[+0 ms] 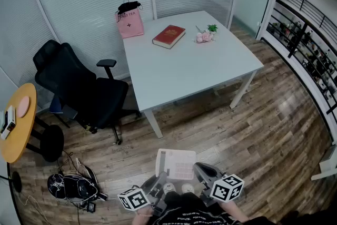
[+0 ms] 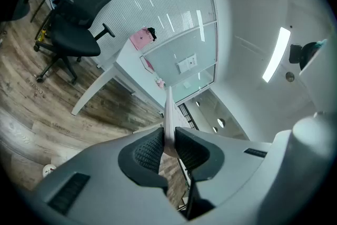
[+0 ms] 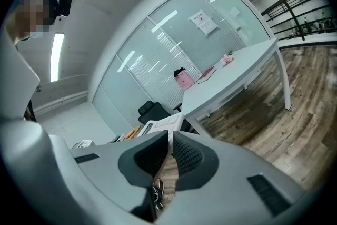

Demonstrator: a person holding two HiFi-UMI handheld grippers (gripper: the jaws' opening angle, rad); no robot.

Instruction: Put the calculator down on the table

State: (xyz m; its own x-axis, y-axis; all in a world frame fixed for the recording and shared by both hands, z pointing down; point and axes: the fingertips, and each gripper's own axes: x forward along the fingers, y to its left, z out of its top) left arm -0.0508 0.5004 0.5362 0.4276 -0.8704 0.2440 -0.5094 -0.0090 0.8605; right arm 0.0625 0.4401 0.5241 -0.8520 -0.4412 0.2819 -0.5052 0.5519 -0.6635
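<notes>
The white calculator (image 1: 176, 164) hangs in the air over the wooden floor, close to my body and well short of the white table (image 1: 189, 68). My left gripper (image 1: 159, 181) is shut on its near left edge. In the left gripper view the calculator (image 2: 168, 113) shows edge-on, pinched between the ribbed pads of that gripper (image 2: 168, 147). My right gripper (image 1: 201, 171) is shut on the calculator's near right corner. In the right gripper view the keypad (image 3: 160, 125) rises just beyond the nearly closed jaws of that gripper (image 3: 169, 153).
On the table lie a red book (image 1: 169, 36), a pink bag (image 1: 130, 22) and a small plant with a pink toy (image 1: 205, 35). A black office chair (image 1: 79, 87) stands left of the table. A yellow round table (image 1: 18, 124) and a black bag (image 1: 73, 187) are at the left.
</notes>
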